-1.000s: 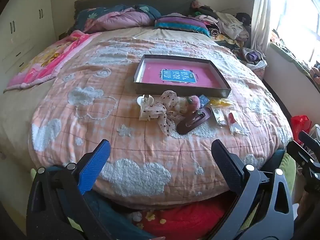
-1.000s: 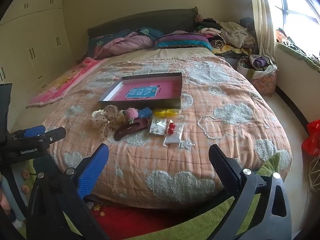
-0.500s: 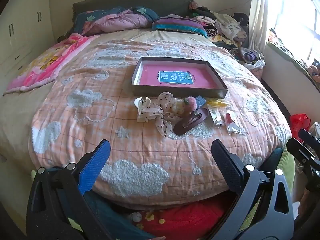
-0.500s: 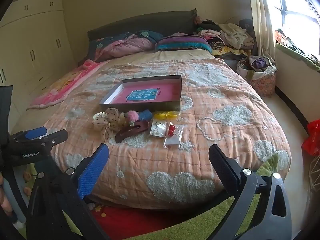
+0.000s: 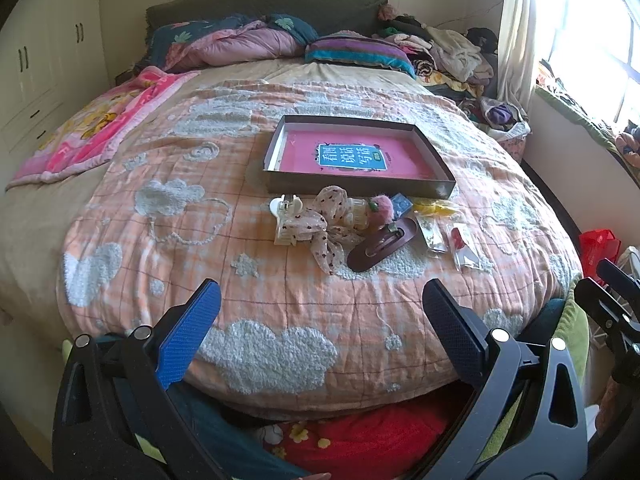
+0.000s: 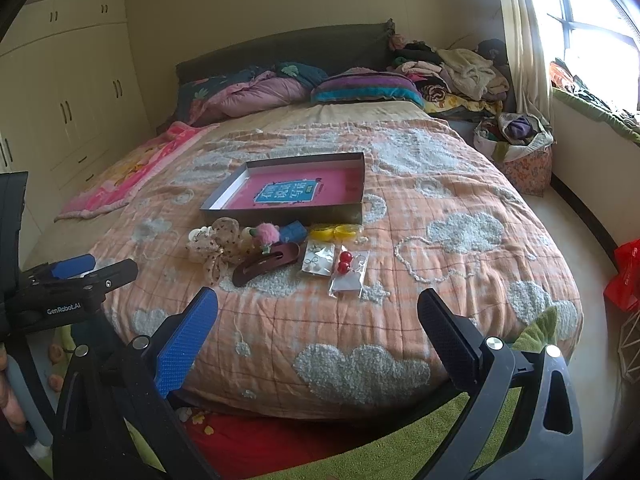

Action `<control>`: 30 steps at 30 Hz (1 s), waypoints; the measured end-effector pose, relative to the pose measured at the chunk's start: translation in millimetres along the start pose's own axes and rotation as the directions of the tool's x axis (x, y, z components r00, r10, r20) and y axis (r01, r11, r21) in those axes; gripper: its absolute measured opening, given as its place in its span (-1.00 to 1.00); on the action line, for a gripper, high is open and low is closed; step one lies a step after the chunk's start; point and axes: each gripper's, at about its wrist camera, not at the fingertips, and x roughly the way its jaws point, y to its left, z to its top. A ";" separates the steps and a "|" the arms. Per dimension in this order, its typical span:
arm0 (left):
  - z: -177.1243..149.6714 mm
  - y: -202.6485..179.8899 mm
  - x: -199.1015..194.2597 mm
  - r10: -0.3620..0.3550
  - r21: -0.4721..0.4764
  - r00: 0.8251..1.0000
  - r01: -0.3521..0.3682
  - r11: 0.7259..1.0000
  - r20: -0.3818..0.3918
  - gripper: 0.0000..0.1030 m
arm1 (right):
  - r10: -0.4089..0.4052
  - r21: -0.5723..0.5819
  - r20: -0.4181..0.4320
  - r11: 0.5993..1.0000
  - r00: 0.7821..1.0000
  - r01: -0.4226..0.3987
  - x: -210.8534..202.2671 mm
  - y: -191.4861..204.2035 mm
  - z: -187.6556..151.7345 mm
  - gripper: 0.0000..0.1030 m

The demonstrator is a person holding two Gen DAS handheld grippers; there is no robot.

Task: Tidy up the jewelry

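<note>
A shallow grey box (image 5: 362,190) (image 6: 280,214) with a pink bottom lies on the bed. In front of it sits a row of accessories: a white claw clip (image 5: 285,207), a dotted fabric bow (image 5: 326,226) (image 6: 218,248), a pink pompom (image 5: 382,206) (image 6: 267,234), a dark brown hair clip (image 5: 380,244) (image 6: 266,264), a blue item (image 6: 295,231), yellow pieces (image 6: 336,233) and clear packets with red beads (image 5: 462,242) (image 6: 346,262). My left gripper (image 5: 320,320) and right gripper (image 6: 318,324) are both open, empty, at the bed's near edge.
The orange quilt with white clouds (image 5: 280,300) covers the bed. Pillows (image 6: 360,88) and a clothes pile (image 6: 460,68) lie at the head. A pink blanket (image 5: 92,132) lies on the left. A wardrobe (image 6: 60,100) stands left, a window wall right, a red bag (image 6: 624,276) on the floor.
Both views have shifted slightly; the left camera moved a little closer to the accessories. Both grippers stay open and nothing on the bed has moved.
</note>
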 end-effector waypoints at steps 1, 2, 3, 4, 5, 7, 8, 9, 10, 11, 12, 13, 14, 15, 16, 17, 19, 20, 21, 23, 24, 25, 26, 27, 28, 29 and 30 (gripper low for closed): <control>0.0 -0.5 -0.1 0.000 0.000 1.000 0.000 1.000 0.000 0.84 | -0.001 -0.001 0.000 1.000 1.000 0.001 -0.3 -0.7 -0.2 0.92; 0.0 -0.3 -0.1 -0.001 0.001 1.000 0.001 1.000 0.001 0.84 | -0.001 -0.001 0.000 1.000 1.000 0.001 -0.4 -0.3 -0.1 0.92; 0.0 -0.4 -0.1 0.000 0.000 1.000 0.000 1.000 0.002 0.84 | 0.000 -0.001 0.001 1.000 1.000 0.000 -0.5 -1.0 -0.5 0.92; 0.1 -0.5 -0.1 0.001 0.001 1.000 -0.001 1.000 0.002 0.84 | 0.000 -0.001 0.002 1.000 1.000 0.000 -0.7 -0.7 -0.3 0.92; 0.1 -0.3 0.0 0.000 0.001 1.000 0.000 1.000 0.001 0.84 | -0.001 0.000 0.003 1.000 1.000 0.001 -0.9 -0.5 -0.2 0.92; 0.1 -0.1 0.0 -0.001 0.000 1.000 0.001 1.000 0.000 0.84 | 0.000 0.001 0.003 1.000 1.000 0.000 -0.9 -0.6 -0.1 0.92; 0.1 -0.2 -0.1 -0.001 0.000 1.000 0.001 1.000 0.000 0.84 | -0.001 0.001 0.002 1.000 1.000 0.001 -1.1 -0.7 -0.1 0.92; 0.1 -0.2 -0.1 -0.001 -0.001 1.000 0.001 1.000 0.000 0.84 | 0.000 0.002 0.002 1.000 1.000 0.000 -1.3 0.1 0.1 0.92; -0.1 -0.1 -0.1 0.000 -0.001 1.000 0.001 1.000 0.001 0.84 | 0.001 0.001 0.002 1.000 1.000 -0.001 -1.4 -0.5 0.1 0.92; -0.1 -0.3 -0.2 0.000 -0.001 1.000 0.000 1.000 0.001 0.84 | 0.000 0.000 0.002 1.000 1.000 0.000 -1.6 -0.1 0.1 0.92; -0.1 -0.5 -0.3 0.001 -0.001 1.000 -0.001 1.000 0.003 0.84 | 0.000 -0.001 0.003 1.000 1.000 0.000 -1.9 0.2 0.3 0.92; -0.1 -0.5 -0.2 0.001 0.000 1.000 -0.001 1.000 0.003 0.84 | 0.000 -0.001 0.003 1.000 1.000 0.000 -1.7 -0.9 -0.1 0.92; 0.0 0.0 -0.2 0.001 -0.001 1.000 -0.001 1.000 0.002 0.84 | -0.001 0.000 0.004 1.000 1.000 0.001 -1.9 -1.0 -0.2 0.92; 0.1 0.1 -0.2 0.001 -0.002 1.000 -0.001 1.000 0.002 0.84 | -0.002 -0.002 0.006 1.000 1.000 0.002 -1.7 0.2 0.4 0.92; 0.2 0.1 -0.2 0.000 -0.003 1.000 0.000 1.000 0.002 0.84 | -0.002 -0.003 0.007 1.000 1.000 0.002 -1.9 1.3 1.1 0.92; 0.2 -0.1 -0.2 -0.001 -0.003 1.000 0.001 1.000 0.001 0.84 | -0.002 -0.003 0.007 1.000 1.000 0.002 -1.9 2.5 1.9 0.92; 1.0 -0.9 -0.4 0.001 -0.002 1.000 -0.001 1.000 0.002 0.84 | -0.001 -0.006 0.008 1.000 1.000 0.001 -1.6 5.0 3.9 0.92; 1.1 -1.0 -0.4 0.001 -0.001 1.000 -0.001 1.000 0.003 0.84 | -0.001 -0.005 0.007 1.000 1.000 0.001 -2.5 2.9 2.8 0.92; 1.2 -1.1 -0.3 0.000 -0.001 1.000 0.000 1.000 0.002 0.84 | -0.002 -0.004 0.009 1.000 1.000 0.002 -2.7 2.7 2.5 0.92; 1.8 -1.8 -0.7 0.000 -0.001 1.000 0.000 1.000 0.001 0.84 | -0.001 -0.004 0.010 1.000 1.000 0.001 -2.6 3.3 3.1 0.92; 1.8 -1.9 -0.9 0.000 0.000 1.000 0.000 1.000 0.002 0.84 | -0.001 -0.004 0.011 1.000 1.000 0.001 -3.3 3.7 3.5 0.92; 1.8 -1.8 -0.9 0.000 0.000 1.000 0.000 1.000 0.003 0.84 | -0.001 -0.006 0.013 1.000 1.000 0.001 -3.2 5.2 4.5 0.92; 1.7 -1.8 -0.9 0.001 -0.001 1.000 -0.001 1.000 0.003 0.84 | 0.000 -0.007 0.014 1.000 1.000 0.001 -3.0 6.3 5.6 0.92; 1.8 -2.0 -0.9 0.002 -0.001 1.000 -0.002 1.000 0.003 0.84 | -0.001 -0.006 0.014 1.000 1.000 0.001 -3.2 6.2 5.5 0.92; 1.5 -1.6 -0.9 0.000 -0.001 1.000 0.000 1.000 0.003 0.84 | 0.000 -0.007 0.014 1.000 1.000 0.000 -3.2 6.2 5.6 0.92; 1.3 -1.5 -1.0 0.000 -0.001 1.000 0.000 1.000 0.003 0.84 | 0.000 -0.008 0.014 1.000 1.000 0.000 -2.7 7.1 6.6 0.92; 1.6 -1.9 -1.1 -0.001 -0.001 1.000 0.001 1.000 0.003 0.84 | -0.001 -0.007 0.015 1.000 1.000 0.001 -3.6 5.9 5.0 0.92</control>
